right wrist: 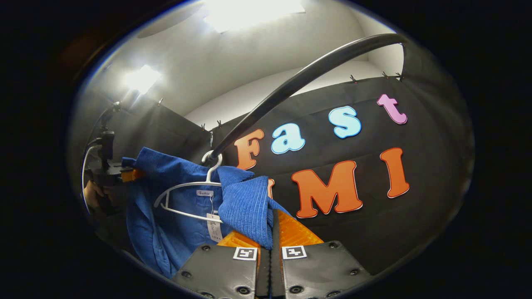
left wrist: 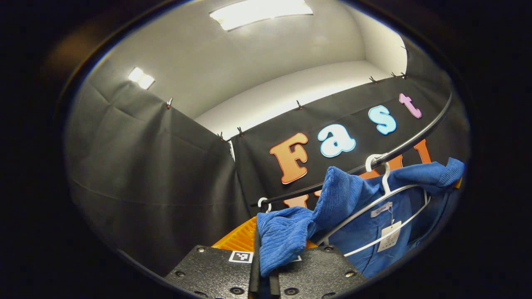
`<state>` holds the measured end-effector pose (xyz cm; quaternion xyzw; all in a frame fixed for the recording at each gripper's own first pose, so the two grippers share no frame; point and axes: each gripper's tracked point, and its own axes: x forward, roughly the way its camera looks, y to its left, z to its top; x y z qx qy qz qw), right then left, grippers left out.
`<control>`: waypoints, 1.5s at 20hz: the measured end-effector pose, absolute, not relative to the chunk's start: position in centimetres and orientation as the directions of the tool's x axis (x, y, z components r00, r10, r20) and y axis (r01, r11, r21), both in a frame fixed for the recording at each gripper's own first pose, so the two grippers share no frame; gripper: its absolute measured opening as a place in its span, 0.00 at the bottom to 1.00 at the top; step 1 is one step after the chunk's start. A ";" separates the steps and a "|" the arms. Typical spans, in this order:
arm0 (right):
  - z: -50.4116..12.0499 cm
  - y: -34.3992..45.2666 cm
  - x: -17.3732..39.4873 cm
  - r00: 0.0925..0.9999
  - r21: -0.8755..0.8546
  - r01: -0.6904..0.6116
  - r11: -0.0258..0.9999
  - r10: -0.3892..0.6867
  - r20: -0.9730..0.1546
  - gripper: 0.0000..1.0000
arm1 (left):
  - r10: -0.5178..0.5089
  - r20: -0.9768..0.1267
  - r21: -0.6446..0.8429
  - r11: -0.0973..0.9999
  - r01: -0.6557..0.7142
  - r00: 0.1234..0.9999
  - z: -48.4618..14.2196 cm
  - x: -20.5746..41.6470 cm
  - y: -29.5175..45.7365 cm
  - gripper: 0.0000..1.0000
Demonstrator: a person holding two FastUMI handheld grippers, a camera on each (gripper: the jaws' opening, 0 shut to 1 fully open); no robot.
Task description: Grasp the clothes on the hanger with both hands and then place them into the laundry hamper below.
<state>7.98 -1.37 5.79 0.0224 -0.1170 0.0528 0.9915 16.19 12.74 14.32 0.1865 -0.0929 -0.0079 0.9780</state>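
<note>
A blue corduroy garment [left wrist: 353,195] hangs on a white wire hanger [left wrist: 386,182] hooked over a black rail [left wrist: 415,139]. My left gripper [left wrist: 266,249] is shut on one shoulder of it, and a fold of blue cloth spills out between the orange fingers [left wrist: 239,238]. In the right gripper view the garment [right wrist: 166,224] drapes over the hanger [right wrist: 183,185] to the left. My right gripper [right wrist: 272,232] is shut on the other shoulder. The left gripper [right wrist: 124,174] shows far off at the garment's other end, held by a hand [right wrist: 93,193].
The black rail [right wrist: 291,83] curves overhead from the hanger hook to the upper right. A paper tag [right wrist: 214,228] dangles at the collar. A second white hook [left wrist: 263,202] hangs on the rail near my left fingers. Black cloth walls close in behind.
</note>
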 end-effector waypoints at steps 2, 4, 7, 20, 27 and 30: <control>6.0 -1.3 8.2 0.968 0.026 -0.103 0.994 0.094 0.233 0.09 | -0.082 0.131 0.289 0.957 0.041 0.988 12.5 18.1 14.3 0.09; 6.1 -1.6 8.7 0.970 0.016 -0.092 0.996 0.086 0.229 0.08 | -0.080 0.084 0.214 0.975 0.060 0.993 10.3 19.6 16.3 0.09; 6.0 -2.1 9.4 0.971 -0.003 -0.082 0.997 0.081 0.225 0.09 | -0.096 0.039 0.124 0.988 0.091 0.995 7.0 20.7 17.6 0.10; 5.5 -1.3 8.7 0.976 -0.034 -0.075 0.997 0.081 0.203 0.08 | -0.129 -0.008 -0.035 0.991 0.129 0.992 2.2 24.0 16.9 0.11; 5.6 -1.2 9.0 0.974 -0.007 -0.084 0.996 0.083 0.208 0.08 | -0.191 -0.051 -0.109 0.977 0.185 0.980 0.9 25.9 17.0 0.10; 5.5 -1.0 9.4 0.975 -0.007 -0.084 0.996 0.083 0.207 0.08 | -0.216 -0.094 -0.244 0.951 0.188 0.972 -2.4 25.5 17.0 0.10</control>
